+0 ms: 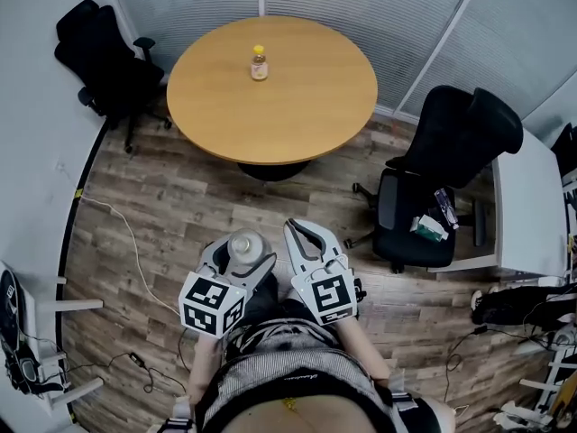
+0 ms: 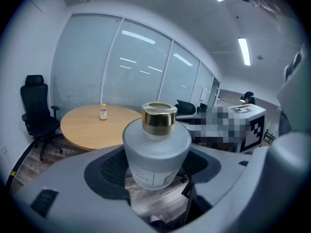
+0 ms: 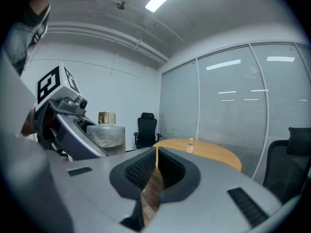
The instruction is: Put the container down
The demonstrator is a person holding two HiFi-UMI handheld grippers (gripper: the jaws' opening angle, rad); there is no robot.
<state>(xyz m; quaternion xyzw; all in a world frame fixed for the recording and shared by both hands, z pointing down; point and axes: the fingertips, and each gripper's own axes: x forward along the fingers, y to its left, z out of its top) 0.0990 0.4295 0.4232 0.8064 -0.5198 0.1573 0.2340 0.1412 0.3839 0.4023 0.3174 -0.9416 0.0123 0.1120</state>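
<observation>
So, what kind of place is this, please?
Most likely an office meeting room. It has a round wooden table, black office chairs beside it, and glass walls with blinds.

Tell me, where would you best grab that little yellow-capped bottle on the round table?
Probably grip the bottle around its middle, below the yellow cap, coming in level from the side. It stands upright and alone on the table, so its sides are free.

Finished left gripper (image 1: 245,249), right gripper (image 1: 303,230) in pale grey, lined with black ribbed pads (image 3: 141,171), capped by black-and-white marker cubes (image 1: 212,303), wore striped top (image 1: 279,354).
</observation>
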